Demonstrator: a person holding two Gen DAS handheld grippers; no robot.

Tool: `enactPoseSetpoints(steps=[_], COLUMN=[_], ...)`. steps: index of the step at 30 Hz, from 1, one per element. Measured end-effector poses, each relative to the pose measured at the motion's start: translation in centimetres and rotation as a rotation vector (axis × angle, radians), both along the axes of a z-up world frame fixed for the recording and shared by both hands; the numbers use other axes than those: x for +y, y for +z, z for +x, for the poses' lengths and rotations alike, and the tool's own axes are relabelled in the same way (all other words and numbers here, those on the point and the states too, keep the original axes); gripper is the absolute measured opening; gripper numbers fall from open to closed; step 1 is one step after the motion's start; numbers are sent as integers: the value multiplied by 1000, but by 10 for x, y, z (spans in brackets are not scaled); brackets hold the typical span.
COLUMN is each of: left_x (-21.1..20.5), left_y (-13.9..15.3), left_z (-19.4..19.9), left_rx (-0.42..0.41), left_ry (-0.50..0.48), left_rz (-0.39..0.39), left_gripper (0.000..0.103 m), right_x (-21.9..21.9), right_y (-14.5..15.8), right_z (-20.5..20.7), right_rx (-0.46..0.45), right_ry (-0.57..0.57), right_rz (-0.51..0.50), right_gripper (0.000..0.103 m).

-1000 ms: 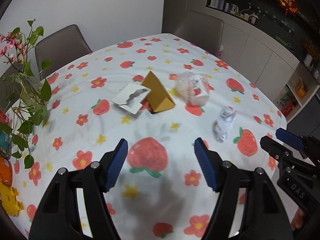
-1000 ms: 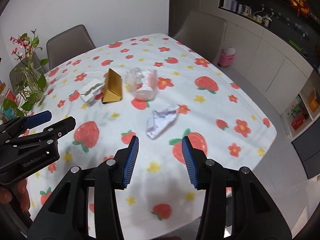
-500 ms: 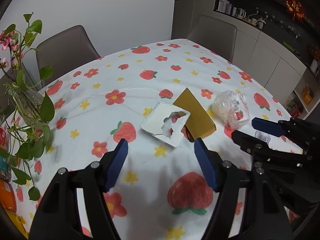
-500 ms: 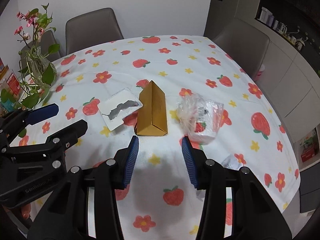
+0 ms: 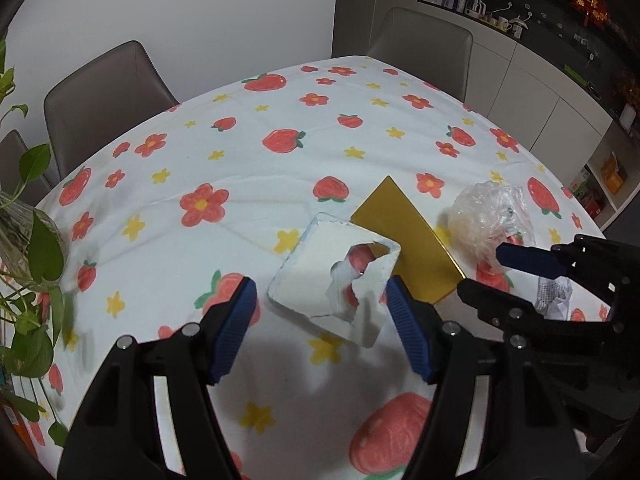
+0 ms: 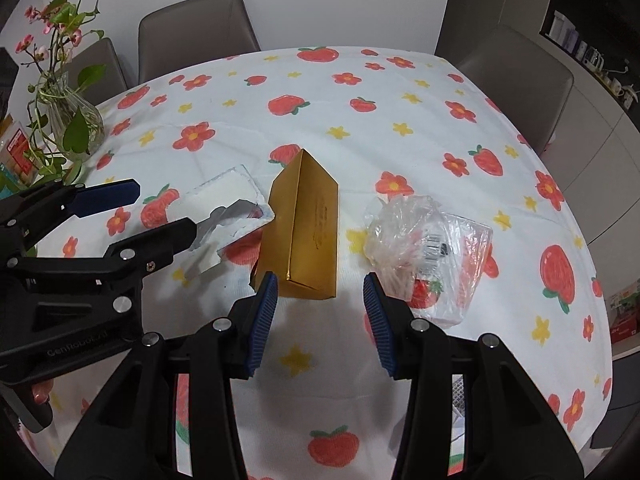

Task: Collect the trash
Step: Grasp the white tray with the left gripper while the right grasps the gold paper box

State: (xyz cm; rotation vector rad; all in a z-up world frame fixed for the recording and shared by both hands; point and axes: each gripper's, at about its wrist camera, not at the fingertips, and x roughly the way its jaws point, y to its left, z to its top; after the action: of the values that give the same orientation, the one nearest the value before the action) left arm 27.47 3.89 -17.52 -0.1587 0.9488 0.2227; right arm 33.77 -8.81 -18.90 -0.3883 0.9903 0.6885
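A torn white tray point(image 5: 320, 276) lies on the strawberry tablecloth, with its near corner between the tips of my open, empty left gripper point(image 5: 318, 304); it also shows in the right wrist view point(image 6: 224, 204). A gold box point(image 6: 304, 232) lies right of it, its near end between the tips of my open, empty right gripper point(image 6: 320, 300); the left wrist view shows the box too point(image 5: 404, 236). A crumpled clear plastic bag point(image 6: 432, 248) lies right of the box. A crumpled white wrapper point(image 5: 556, 300) shows partly behind the right gripper.
A glass vase with a leafy plant point(image 6: 72, 120) stands at the table's left edge. Grey chairs point(image 6: 196, 28) ring the far side. The table's right edge point(image 6: 600, 280) drops to the floor by white cabinets. Coloured packets point(image 6: 16, 148) lie at far left.
Both grippers have moved forward and lower over the table: the left up to the torn tray, the right up to the gold box. Nothing on the table has moved.
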Motion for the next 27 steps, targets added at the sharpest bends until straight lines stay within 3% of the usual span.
enactPoseSetpoints(steps=[5,10,13,23,27], left_x=[10,17,18,27,26], left_y=[-12,-24,-32,-45,-44], left_z=[10,16,20,27,31], left_rx=[32,64,85,91,77], left_ry=[16,28,23,39,20], left_rz=[19,14,25,-51,-73], left_gripper=[67,56,55,54,41], right_x=[7,14,16,27,31], right_y=[-8,-14,-16,-32,-40], right_z=[0,1,2,11,13], right_rx=[11,23,27,51,61], right_ry=[17,23,28,31,37], right_rz=[-6,-13,-17,-39,-60], right_gripper=[43,43,43,54,55])
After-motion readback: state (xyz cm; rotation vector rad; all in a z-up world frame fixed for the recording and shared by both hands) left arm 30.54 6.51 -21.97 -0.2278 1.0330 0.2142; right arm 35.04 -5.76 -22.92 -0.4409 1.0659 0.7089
